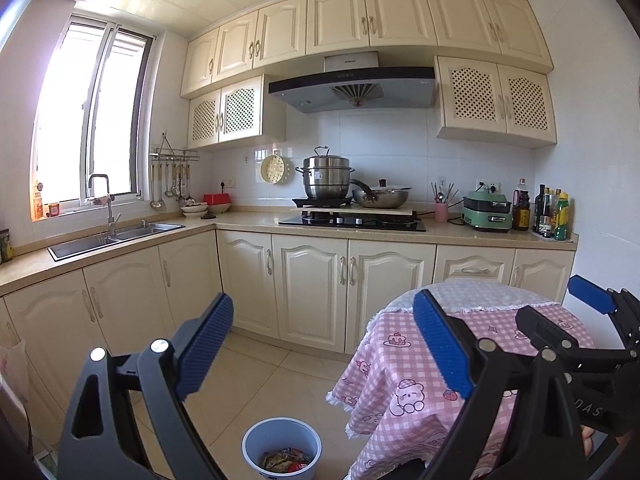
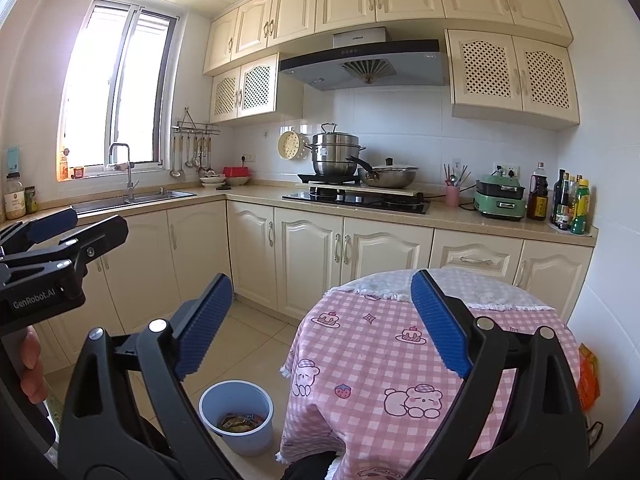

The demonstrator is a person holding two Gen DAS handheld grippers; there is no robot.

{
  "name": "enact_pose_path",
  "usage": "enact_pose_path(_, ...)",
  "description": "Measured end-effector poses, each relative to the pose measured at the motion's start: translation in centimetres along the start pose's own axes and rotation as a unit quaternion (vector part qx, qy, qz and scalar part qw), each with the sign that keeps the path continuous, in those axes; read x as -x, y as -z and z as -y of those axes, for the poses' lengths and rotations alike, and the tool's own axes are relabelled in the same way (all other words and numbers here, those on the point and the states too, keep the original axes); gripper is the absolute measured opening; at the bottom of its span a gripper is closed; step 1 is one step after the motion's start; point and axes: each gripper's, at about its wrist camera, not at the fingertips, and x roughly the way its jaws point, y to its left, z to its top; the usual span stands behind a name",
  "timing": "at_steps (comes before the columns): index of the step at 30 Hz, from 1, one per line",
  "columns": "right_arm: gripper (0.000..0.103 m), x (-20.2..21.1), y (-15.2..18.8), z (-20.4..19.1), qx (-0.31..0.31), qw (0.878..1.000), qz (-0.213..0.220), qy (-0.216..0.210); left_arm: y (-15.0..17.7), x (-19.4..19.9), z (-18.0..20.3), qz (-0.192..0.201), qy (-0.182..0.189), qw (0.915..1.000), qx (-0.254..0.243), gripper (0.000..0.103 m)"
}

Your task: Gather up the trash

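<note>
Ribbed blue claw pads (image 1: pixel 208 348), both claws empty, agape | round plastic bin (image 1: pixel 281 446), crinkled wrappers (image 1: pixel 286 460) | checked tablecloth (image 1: pixel 404 364)

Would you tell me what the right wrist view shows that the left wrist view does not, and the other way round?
Only the right wrist view shows the orange packet at the table's right edge and the pale jar on the counter left of the sink. Only the left wrist view shows the hanging bag by the lower cabinets at far left. Both share the blue bin with wrappers inside, the pink checked tablecloth, the steamer pot, and both open, empty grippers: left gripper, right gripper.
</note>
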Motion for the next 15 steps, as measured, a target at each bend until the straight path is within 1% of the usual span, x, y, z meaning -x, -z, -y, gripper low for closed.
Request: enact_pose_path(15, 0.09, -0.15, -0.08, -0.22, 0.0, 1.0, -0.004, -0.003, 0.32, -0.31, -0.2, -0.006, 0.001, 1.0, 0.0, 0.09)
